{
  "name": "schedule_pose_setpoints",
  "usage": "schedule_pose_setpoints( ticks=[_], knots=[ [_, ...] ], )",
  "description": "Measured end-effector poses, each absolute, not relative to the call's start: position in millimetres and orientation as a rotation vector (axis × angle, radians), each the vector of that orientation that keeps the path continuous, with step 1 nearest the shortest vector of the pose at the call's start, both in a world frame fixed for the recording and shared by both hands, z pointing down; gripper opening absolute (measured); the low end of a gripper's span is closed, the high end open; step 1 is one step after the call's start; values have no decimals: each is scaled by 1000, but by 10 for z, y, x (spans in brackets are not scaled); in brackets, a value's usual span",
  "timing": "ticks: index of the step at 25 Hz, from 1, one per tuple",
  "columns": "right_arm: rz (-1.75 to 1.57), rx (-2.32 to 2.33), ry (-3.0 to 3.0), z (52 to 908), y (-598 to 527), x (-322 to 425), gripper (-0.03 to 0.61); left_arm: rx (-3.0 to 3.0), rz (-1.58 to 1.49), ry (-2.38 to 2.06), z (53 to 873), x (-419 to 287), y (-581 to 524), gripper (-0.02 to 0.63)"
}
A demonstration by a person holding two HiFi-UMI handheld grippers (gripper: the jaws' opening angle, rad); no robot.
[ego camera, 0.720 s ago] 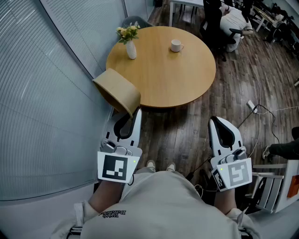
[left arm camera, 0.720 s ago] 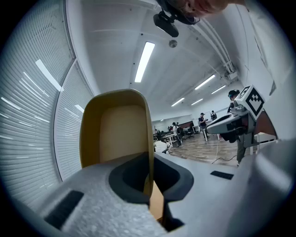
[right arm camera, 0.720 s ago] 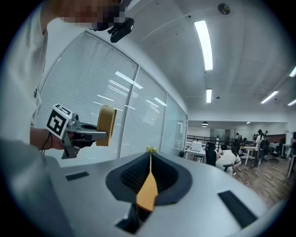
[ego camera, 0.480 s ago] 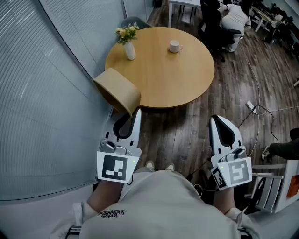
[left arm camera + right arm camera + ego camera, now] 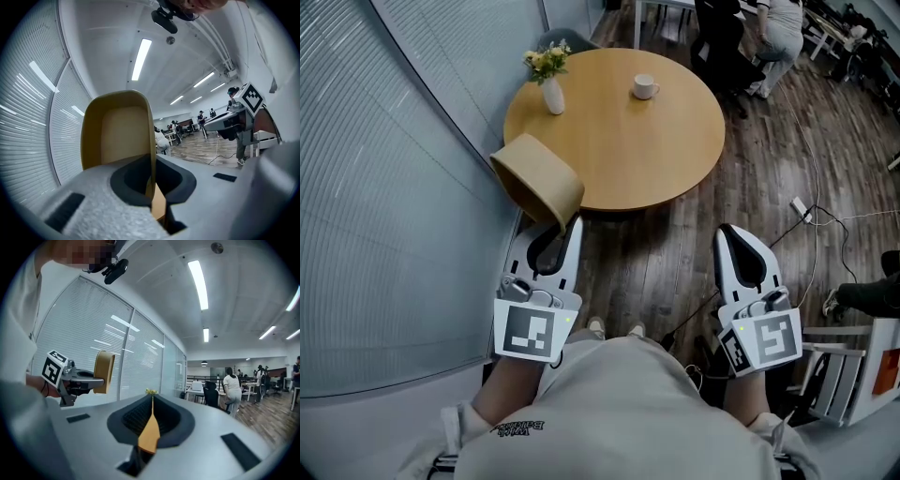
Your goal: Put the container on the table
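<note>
A tan, round-walled container (image 5: 536,178) hangs tilted in the air, just off the near left edge of the round wooden table (image 5: 628,141). My left gripper (image 5: 566,227) is shut on the container's wall (image 5: 117,136), with the rim pinched between the jaws. My right gripper (image 5: 734,236) is held over the wooden floor to the right, shut with nothing in it. In the right gripper view the right gripper (image 5: 151,401) points toward the table, and the left gripper (image 5: 79,378) with the container (image 5: 104,372) shows at the left.
On the table stand a white vase of flowers (image 5: 551,89) and a white cup (image 5: 644,87). A glass wall with blinds (image 5: 384,187) runs along the left. Cables (image 5: 811,220) lie on the floor at right. Office chairs and people (image 5: 769,28) are beyond the table.
The table sits slightly higher and further left in the head view. The left gripper still holds the container the same way, and the right gripper stays shut.
</note>
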State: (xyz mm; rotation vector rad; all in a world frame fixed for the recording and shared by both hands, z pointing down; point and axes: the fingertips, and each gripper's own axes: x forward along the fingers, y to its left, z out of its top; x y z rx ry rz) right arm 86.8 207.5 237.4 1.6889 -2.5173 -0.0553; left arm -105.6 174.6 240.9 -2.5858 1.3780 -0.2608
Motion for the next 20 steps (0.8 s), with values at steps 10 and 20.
schedule_pose_setpoints(
  ticks=[10,20],
  knots=[
    [-19,1659,-2553,2449,2139,1023,32,-2568,-291,1395,2422,-884,1837,23],
    [-8,1620,-2597,2537,2229,1250,31,-2531,-290,1446,2445,-695,2002,23]
  ],
)
